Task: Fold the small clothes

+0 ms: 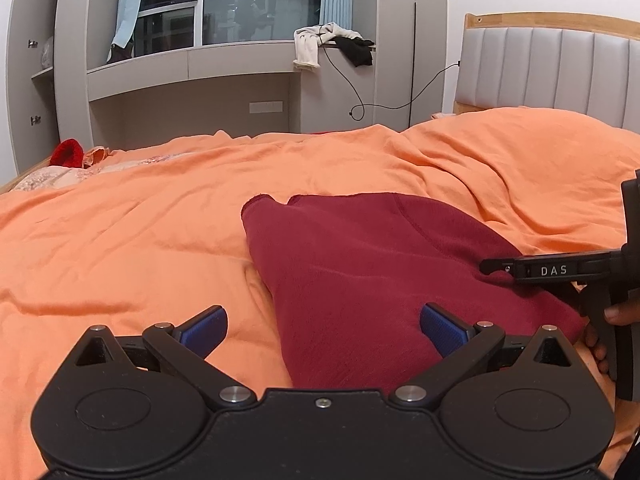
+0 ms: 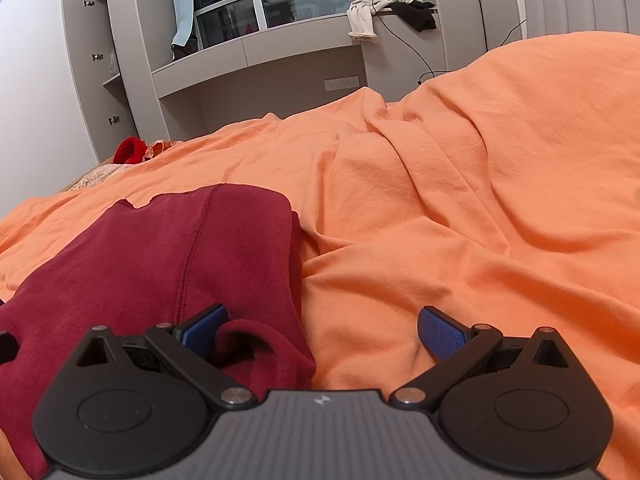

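My left tongs (image 1: 323,330) gape wide over the dark red garment (image 1: 372,280). It lies on the orange bed cover (image 1: 140,220). My right tongs (image 1: 490,266) reach in above it.

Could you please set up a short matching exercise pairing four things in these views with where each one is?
Things:
1. dark red garment
2. bright red item
3. white cloth
4. black cloth

Places:
A. far corner of the bed
B. draped over the window ledge, beside a dark cloth
C. lying on the orange cover, ahead of the open jaws
D. on the ledge, nearer the headboard

Pairs: 1-C, 2-A, 3-B, 4-D
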Available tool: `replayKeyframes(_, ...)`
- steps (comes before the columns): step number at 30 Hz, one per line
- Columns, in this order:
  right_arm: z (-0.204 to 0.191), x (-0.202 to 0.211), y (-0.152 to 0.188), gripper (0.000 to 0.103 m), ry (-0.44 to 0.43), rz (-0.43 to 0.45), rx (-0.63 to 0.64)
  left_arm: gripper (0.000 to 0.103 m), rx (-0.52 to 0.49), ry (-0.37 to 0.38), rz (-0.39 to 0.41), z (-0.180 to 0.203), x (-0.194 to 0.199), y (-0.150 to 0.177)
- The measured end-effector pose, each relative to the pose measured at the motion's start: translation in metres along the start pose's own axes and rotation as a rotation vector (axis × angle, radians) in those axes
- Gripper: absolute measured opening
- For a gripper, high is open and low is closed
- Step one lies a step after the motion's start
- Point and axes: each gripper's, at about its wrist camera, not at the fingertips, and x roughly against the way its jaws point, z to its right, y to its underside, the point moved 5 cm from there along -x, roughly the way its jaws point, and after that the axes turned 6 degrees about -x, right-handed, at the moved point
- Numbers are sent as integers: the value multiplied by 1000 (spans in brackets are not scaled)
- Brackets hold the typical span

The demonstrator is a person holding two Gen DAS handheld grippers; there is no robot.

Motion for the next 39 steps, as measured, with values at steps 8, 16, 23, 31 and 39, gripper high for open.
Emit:
replayKeyframes(8,1,-2,0,103,-4,2,-3,103,58,81,4,-12,-11,12)
replayKeyframes(16,-1,-3,1,103,5,5,12,103,185,194,59,-24,-25,37)
replayKeyframes(23,0,7,-13,103,-29,42,-51,103,190,202,89,-23,-25,41)
replayKeyframes(31,25,0,-19,103,-158,-13,-359,103,194,205,98,-23,-24,43)
replayKeyframes(39,32,0,-21,79,-133,13,-398,103,195,204,102,-23,-26,44)
